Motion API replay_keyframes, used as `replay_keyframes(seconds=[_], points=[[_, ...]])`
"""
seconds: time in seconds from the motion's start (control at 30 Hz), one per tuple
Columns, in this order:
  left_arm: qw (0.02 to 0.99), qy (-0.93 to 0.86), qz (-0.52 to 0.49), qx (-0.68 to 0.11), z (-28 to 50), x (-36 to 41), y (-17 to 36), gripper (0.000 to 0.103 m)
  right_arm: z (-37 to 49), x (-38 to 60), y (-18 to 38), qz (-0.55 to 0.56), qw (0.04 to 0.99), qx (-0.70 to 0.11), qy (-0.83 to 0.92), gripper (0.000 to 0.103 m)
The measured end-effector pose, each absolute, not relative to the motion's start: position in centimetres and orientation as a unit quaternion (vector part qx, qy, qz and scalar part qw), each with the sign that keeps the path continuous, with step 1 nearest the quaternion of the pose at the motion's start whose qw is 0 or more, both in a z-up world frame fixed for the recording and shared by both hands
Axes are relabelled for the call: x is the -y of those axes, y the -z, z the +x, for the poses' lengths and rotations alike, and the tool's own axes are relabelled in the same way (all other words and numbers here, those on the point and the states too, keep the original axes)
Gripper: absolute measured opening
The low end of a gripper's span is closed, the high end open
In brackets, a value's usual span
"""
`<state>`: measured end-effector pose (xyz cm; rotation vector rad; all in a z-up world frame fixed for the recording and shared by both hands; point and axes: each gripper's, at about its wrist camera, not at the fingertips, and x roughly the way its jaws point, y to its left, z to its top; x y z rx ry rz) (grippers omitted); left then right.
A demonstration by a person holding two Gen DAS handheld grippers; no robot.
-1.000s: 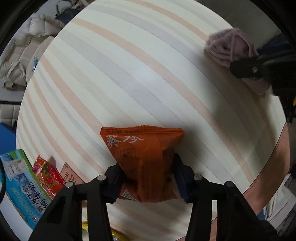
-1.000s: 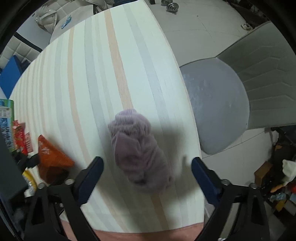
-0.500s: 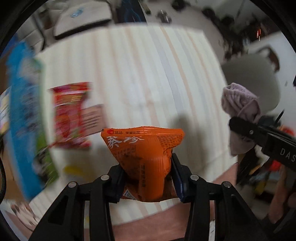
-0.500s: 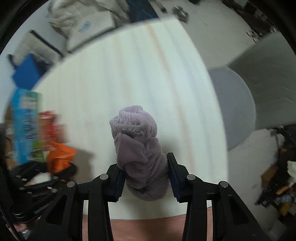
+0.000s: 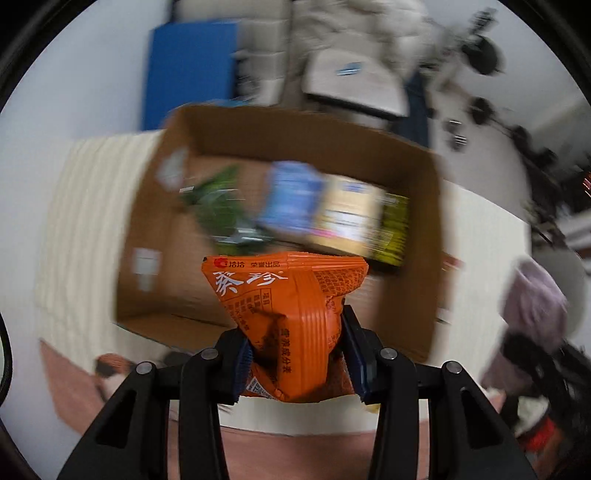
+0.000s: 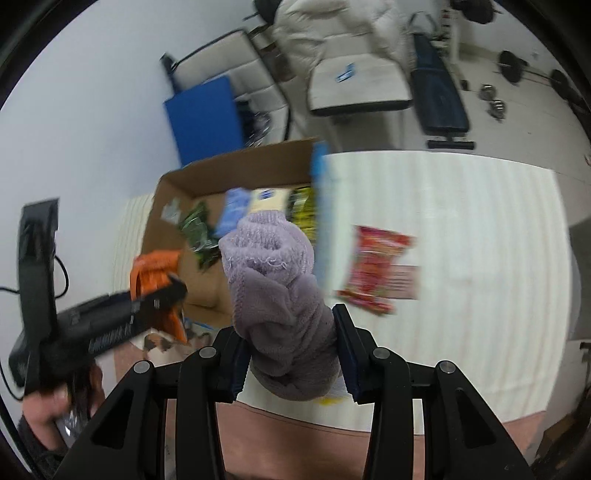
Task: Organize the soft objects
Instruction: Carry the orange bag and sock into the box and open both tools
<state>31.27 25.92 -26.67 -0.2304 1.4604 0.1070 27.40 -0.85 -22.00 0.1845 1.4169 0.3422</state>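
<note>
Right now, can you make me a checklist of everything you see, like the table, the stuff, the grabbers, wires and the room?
Surface: striped table, partly blurred.
Job's things: orange packet in the left gripper, over the near edge of the box; purple sock in the right gripper.
Clutter: blue, yellow and green packets in the box; red packet flat on the table beside it.
Grippers: both shut, fingers squeezing their loads.
Cables: black cable by the left gripper.
Surroundings: blue pad, white coat, bench, weights on the floor.
</note>
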Motion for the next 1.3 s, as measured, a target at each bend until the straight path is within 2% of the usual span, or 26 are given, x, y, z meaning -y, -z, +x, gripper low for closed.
replay_keyframes(seconds=[0.17,0.43,0.73,0.97,1.3], points=[[0.696,-0.104,-0.097,-0.704,33.9,-31.8,33.0,0.041,29.4,-5.4,26.7,0.049,0.720,-0.678,-0.141,0.044],[0.649,-0.118,-0.066,-0.748,37.9,-33.3,39.6,0.041,31.4,-9.7,34.6,0.012,0.680,-0.726,-0.104,0.044],[0.673,-0.101,-0.058,-0.730,40.0,-33.4,38.6,0.042,32.4,-10.7,39.3,0.038,0.639,-0.763,-0.084,0.044],[0.661,-0.083,-0.076,-0.742,36.8,-34.0,37.5,0.043,33.1,-12.3,39.7,0.088,0.630,-0.765,-0.099,0.044],[0.633,-0.058,-0.080,-0.768,33.8,-34.1,38.6,0.043,33.9,-15.6,40.5,0.137,0.617,-0.765,-0.129,0.045]])
